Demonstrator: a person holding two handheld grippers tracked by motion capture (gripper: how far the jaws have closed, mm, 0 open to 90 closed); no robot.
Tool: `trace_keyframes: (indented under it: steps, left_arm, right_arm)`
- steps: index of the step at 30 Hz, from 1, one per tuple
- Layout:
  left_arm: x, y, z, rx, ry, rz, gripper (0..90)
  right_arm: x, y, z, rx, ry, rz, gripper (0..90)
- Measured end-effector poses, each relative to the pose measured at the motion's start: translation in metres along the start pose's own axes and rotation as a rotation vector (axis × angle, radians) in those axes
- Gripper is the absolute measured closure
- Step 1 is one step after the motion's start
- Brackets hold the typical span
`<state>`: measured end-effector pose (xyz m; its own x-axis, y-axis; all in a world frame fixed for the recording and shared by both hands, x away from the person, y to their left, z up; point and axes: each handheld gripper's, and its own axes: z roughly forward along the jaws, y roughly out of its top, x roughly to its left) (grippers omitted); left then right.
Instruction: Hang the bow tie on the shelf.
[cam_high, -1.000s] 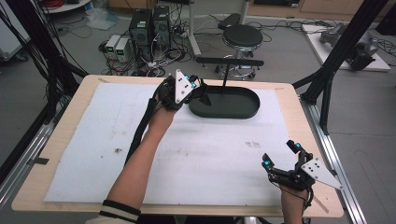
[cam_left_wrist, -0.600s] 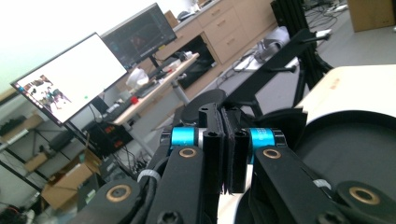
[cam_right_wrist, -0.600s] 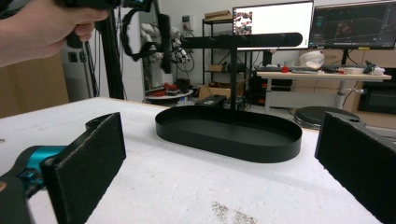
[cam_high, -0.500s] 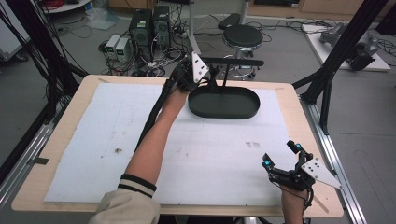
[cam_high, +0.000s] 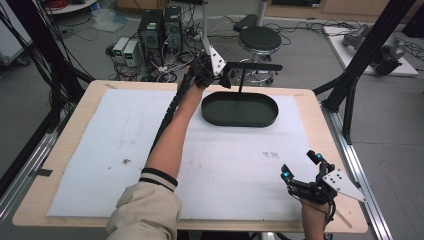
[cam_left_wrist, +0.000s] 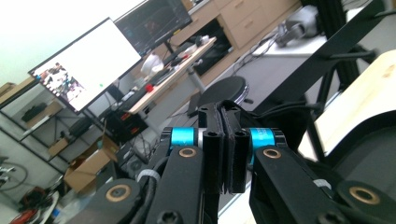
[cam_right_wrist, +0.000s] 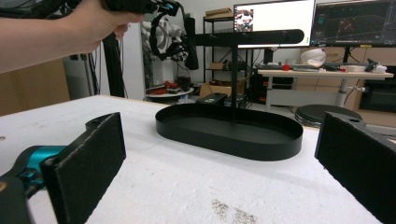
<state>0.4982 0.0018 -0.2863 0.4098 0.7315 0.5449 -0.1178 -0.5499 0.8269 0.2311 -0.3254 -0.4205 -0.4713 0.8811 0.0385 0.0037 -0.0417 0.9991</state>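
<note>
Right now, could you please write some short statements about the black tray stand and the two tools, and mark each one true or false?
1. The black tray has nothing in it. True.
2. The left tool is raised at the left end of the crossbar. True.
3. The right tool is shut. False: its jaws stand wide apart.
4. The right tool touches the tray. False: it is near the table's front edge, apart from the tray.
5. The left tool's jaws are pressed together. True.
</note>
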Motion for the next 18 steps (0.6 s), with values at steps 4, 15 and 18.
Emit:
trace_keyframes:
  steps: [4,15,18]
  left_arm:
    - [0.002,-0.007,0.01,0.041,0.016,-0.016,87.3]
    - [0.004,-0.022,0.02,0.11,0.042,-0.04,75.2]
    - [0.006,-0.023,0.019,0.112,0.044,-0.053,64.3]
  right_arm:
    - [0.0,0.0,0.0,0.0,0.0,0.0,0.8]
    - [-0.001,-0.002,-0.001,0.003,-0.004,0.005,0.8]
    - [-0.001,-0.002,-0.001,0.003,-0.004,0.004,0.8]
